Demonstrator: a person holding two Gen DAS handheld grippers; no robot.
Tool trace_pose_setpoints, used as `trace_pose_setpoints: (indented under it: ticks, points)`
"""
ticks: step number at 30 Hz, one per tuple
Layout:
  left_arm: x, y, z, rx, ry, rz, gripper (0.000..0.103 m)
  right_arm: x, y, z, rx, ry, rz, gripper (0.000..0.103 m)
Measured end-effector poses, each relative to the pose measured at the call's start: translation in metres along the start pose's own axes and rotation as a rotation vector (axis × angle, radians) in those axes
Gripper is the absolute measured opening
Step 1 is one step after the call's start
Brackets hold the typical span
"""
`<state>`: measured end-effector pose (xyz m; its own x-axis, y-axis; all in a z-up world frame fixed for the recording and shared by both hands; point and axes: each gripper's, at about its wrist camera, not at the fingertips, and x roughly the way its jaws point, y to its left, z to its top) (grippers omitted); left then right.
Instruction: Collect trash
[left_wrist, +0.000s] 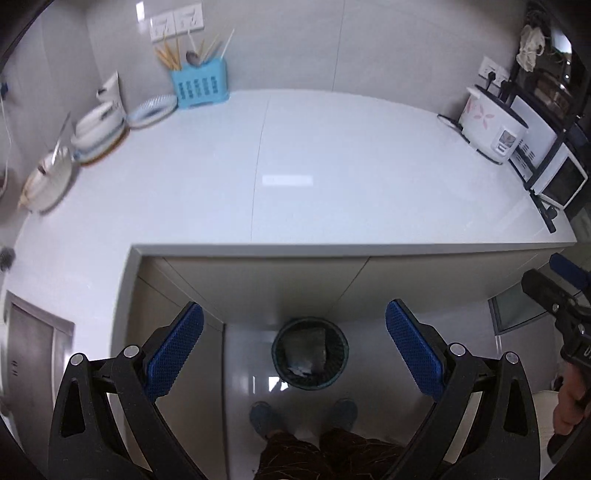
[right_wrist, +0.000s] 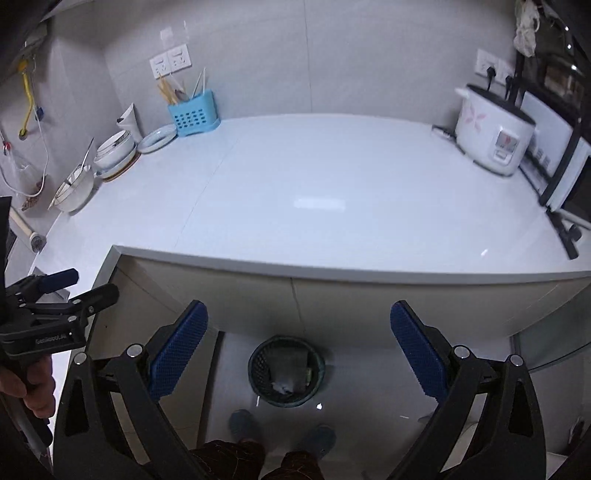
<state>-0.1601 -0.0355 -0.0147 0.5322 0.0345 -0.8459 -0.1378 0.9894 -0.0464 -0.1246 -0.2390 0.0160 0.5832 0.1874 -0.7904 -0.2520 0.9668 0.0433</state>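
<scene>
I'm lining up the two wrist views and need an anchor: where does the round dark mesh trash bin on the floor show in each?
Left wrist: round dark mesh trash bin, lower centre, below the counter edge.
Right wrist: bin, lower centre, slightly left.
Shared landmark: light blue plastic utensil holder.

We cannot tell what the grey crumpled contents of the waste basket (left_wrist: 310, 356) are, the bowls (left_wrist: 48, 181) at the worktop's (left_wrist: 332, 166) left edge smear with blur, and the microwave (right_wrist: 569, 177) runs off the frame's right edge.
</scene>
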Motion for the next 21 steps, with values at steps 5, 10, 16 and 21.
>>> trace_pose_setpoints:
  ticks: [5, 10, 16, 21]
  points:
    - [-0.032, 0.0, 0.01, -0.005, -0.046, -0.034, 0.097, -0.02, 0.007, 0.011, 0.021, -0.023, -0.025, 0.095]
    - [-0.048, 0.0, 0.018, 0.02, -0.057, -0.036, 0.097, -0.035, 0.008, 0.015, 0.039, -0.026, -0.026, 0.095]
    - [-0.047, 0.007, 0.019, 0.028, -0.067, -0.051, 0.097, -0.037, 0.009, 0.015, 0.058, -0.027, -0.035, 0.095]
    - [-0.048, 0.011, 0.022, 0.02, -0.079, -0.048, 0.097, -0.037, 0.008, 0.016, 0.059, -0.023, -0.032, 0.095]
